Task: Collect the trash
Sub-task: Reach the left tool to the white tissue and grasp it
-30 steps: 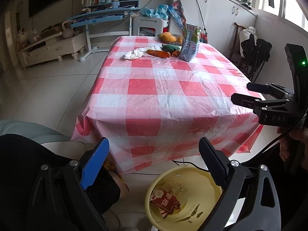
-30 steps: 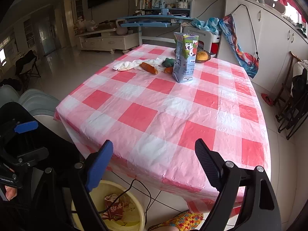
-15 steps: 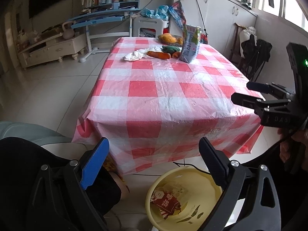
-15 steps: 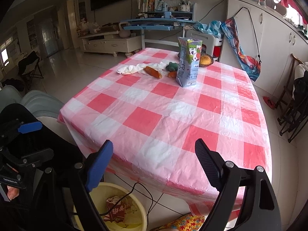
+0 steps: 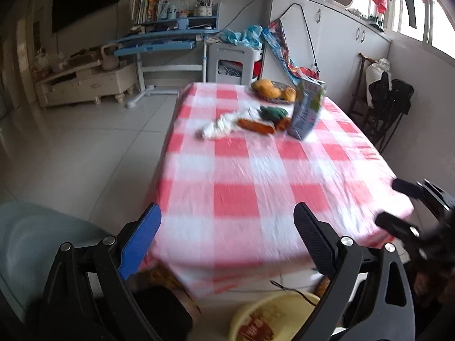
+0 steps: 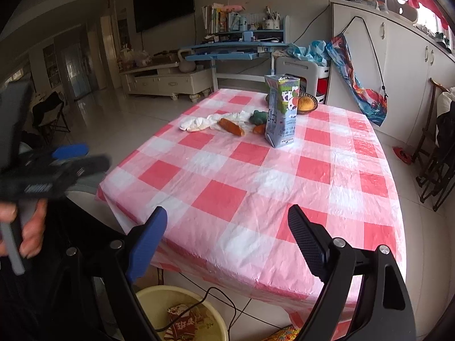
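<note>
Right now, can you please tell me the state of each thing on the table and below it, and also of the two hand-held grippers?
Milk carton: upright on the table, top torn open.
White cloth: crumpled, lying flat.
Fruit basket: holds fruit.
Yellow bin: on the floor, has a wrapper inside.
Left hand-held gripper: open, empty.
Right hand-held gripper: open, empty.
</note>
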